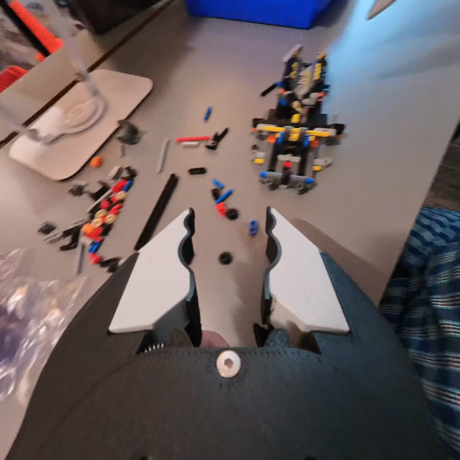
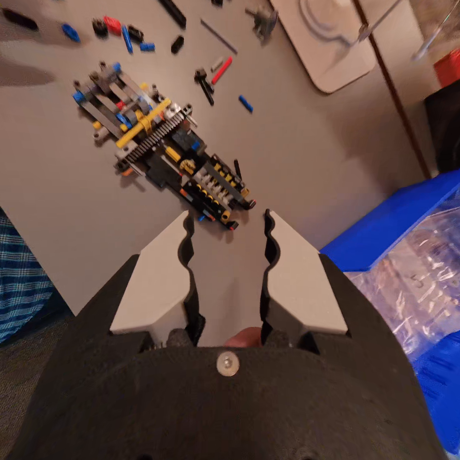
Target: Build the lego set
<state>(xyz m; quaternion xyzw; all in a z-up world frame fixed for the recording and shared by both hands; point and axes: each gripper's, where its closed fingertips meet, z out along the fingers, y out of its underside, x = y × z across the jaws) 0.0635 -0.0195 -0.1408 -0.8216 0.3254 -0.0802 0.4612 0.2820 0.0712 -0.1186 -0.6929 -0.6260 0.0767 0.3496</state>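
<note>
A partly built lego model (image 1: 293, 139) in black, grey, yellow and blue stands on the grey table, ahead and right of my left gripper (image 1: 230, 211). That gripper is open and empty, above loose pieces: a small blue connector (image 1: 253, 227), a black round piece (image 1: 225, 257), a long black beam (image 1: 158, 211) and a pile of red, gold and black parts (image 1: 104, 214). In the right wrist view the model (image 2: 159, 146) lies just beyond my right gripper (image 2: 227, 214), which is open and empty, its left fingertip close to the model's near end.
A blue bin (image 2: 388, 224) holding clear plastic bags (image 2: 408, 286) sits at the right. A beige board with a clear stand (image 1: 82, 119) is at the far left. More clear bags (image 1: 27, 311) lie at the near left. The table edge and a plaid sleeve (image 1: 428, 298) are at the right. Tip to tip, the grippers are about 25 cm apart. To reach the small blue connector (image 1: 253, 227) in a straight line is about 5 cm for my left fingers, about 20 cm for my right. It is also in sight in the right wrist view (image 2: 70, 30). Measured from the fingertips, the black round piece (image 1: 225, 257) is 6 cm or so from the left gripper and 25 cm from the right.
</note>
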